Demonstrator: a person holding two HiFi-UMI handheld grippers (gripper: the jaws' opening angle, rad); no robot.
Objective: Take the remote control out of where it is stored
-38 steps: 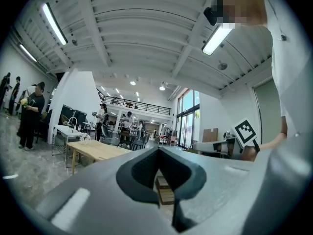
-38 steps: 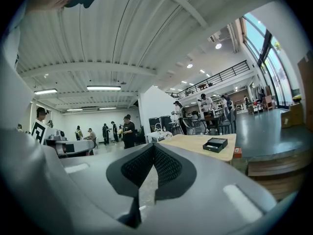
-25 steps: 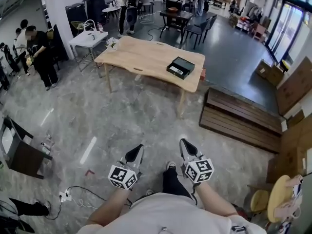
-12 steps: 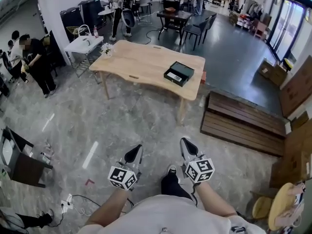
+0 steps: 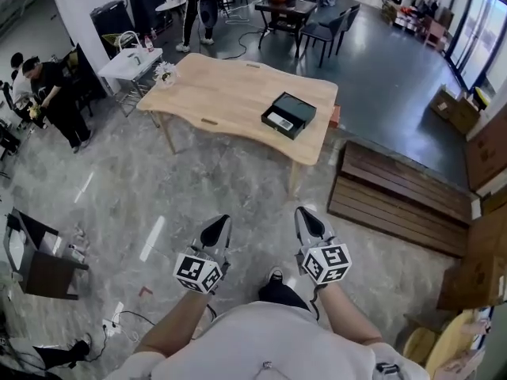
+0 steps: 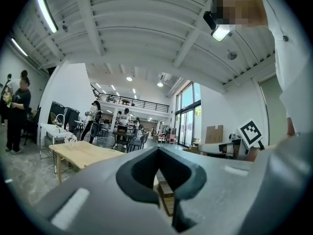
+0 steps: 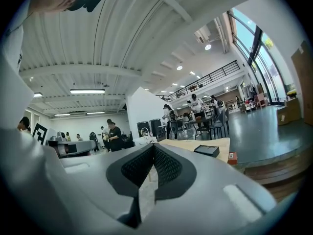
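Note:
A flat black box [image 5: 289,114] with a white label lies near the right end of a light wooden table [image 5: 226,89], several steps ahead of me. No remote control shows in any view. Both grippers hang close to my body over the marble floor, far short of the table. My left gripper [image 5: 216,229] is shut with nothing in it, and so is my right gripper [image 5: 308,221]. In the right gripper view, the black box [image 7: 206,151] and the table [image 7: 188,144] sit beyond the closed right gripper [image 7: 153,150]. The left gripper [image 6: 157,153] sees the table [image 6: 78,152] at its left.
A low dark wooden bench [image 5: 396,192] lies right of the table. Cardboard boxes [image 5: 453,111] stand further right. A small white table [image 5: 131,63] and people [image 5: 49,93] are at the left. A dark stand [image 5: 32,253] and a floor cable [image 5: 127,320] are near my left.
The table and black box have shifted lower and nearer in the head view as I walk toward them. Both grippers stay shut and in the same carried position.

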